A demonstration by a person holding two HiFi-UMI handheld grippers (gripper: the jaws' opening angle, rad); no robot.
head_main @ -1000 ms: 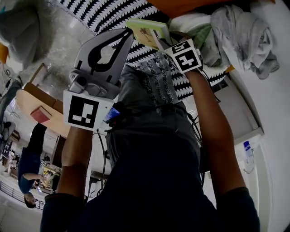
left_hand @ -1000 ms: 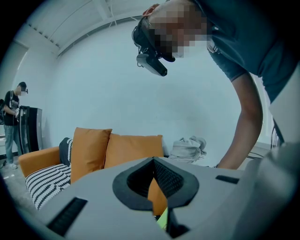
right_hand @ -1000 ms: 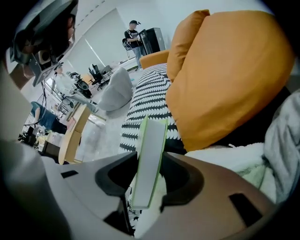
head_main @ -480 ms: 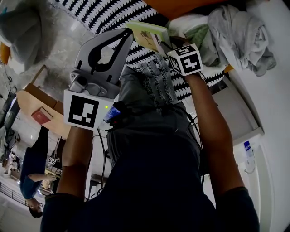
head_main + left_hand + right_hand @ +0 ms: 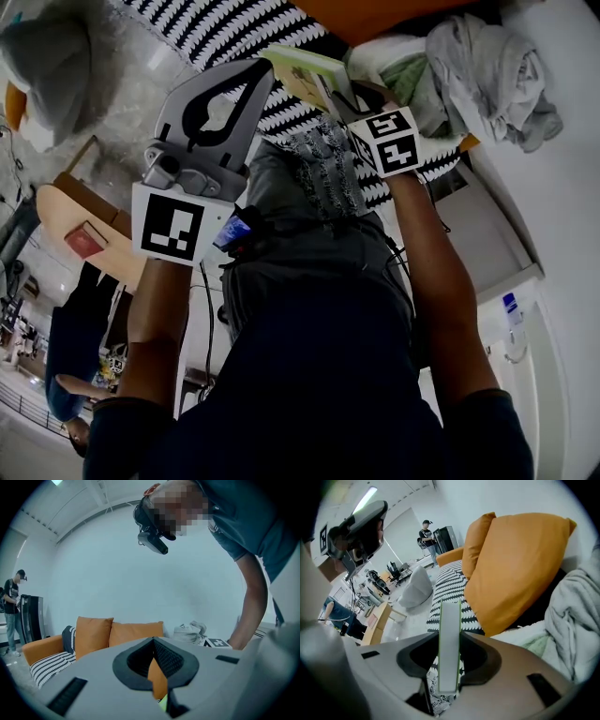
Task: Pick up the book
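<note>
The book (image 5: pixel 309 70), thin with green covers, is off the sofa at the top of the head view. My right gripper (image 5: pixel 345 94) is shut on its near end, and its marker cube (image 5: pixel 389 141) sits just below. In the right gripper view the book (image 5: pixel 450 634) stands edge-on between the two pads, which press on both covers. My left gripper (image 5: pixel 261 67) hangs to the left of the book, apart from it. Its fingertips meet and nothing is between them. In the left gripper view, my left gripper (image 5: pixel 153 644) is closed at the tip.
The sofa carries orange cushions (image 5: pixel 520 564), a black-and-white striped cover (image 5: pixel 234 28) and a heap of grey clothes (image 5: pixel 487 75). A grey beanbag (image 5: pixel 47 56) lies on the floor at left, near a wooden table (image 5: pixel 70 220). A person (image 5: pixel 11 602) stands far back.
My right gripper has risen with the book in it, and the book now sits higher in the head view. The left gripper has lifted slightly and stays closed.
</note>
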